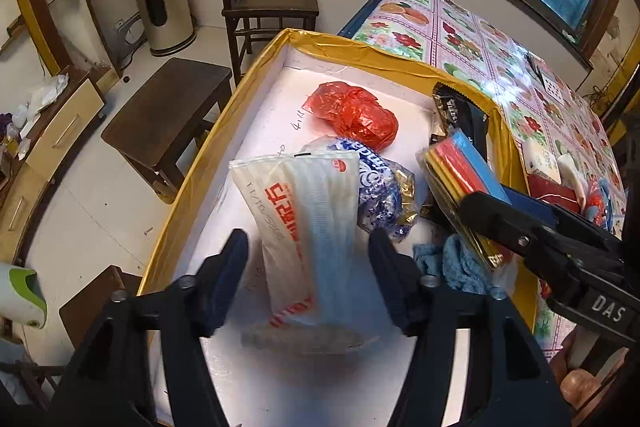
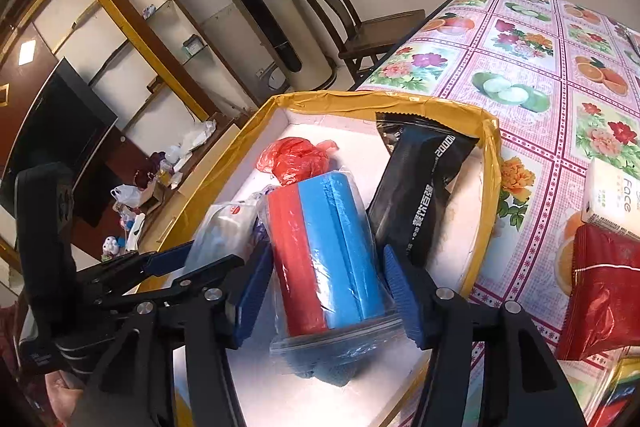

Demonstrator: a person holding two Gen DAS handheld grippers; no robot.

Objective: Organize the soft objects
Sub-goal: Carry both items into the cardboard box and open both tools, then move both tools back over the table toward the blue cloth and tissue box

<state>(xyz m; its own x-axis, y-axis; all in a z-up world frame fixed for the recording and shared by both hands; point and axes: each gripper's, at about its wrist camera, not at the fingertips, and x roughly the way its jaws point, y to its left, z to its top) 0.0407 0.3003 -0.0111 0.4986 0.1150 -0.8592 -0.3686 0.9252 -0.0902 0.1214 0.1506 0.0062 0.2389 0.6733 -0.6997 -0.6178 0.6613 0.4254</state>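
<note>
left gripper [image 1: 308, 267] is straddling the white tissue pack [image 1: 304, 223] w/ jaws apart, not pinching. right gripper [image 2: 328, 291] is bracketing the red/blue cloth pack [image 2: 324, 251], contact unclear. both packs are sitting near the box's [image 1: 192, 187] near edge, prob. being dropped in for sorting.

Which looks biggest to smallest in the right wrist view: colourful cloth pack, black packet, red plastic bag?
1. Colourful cloth pack, though it sits nearest the camera.
2. Black packet.
3. Red plastic bag, farthest back and partly hidden.
</note>
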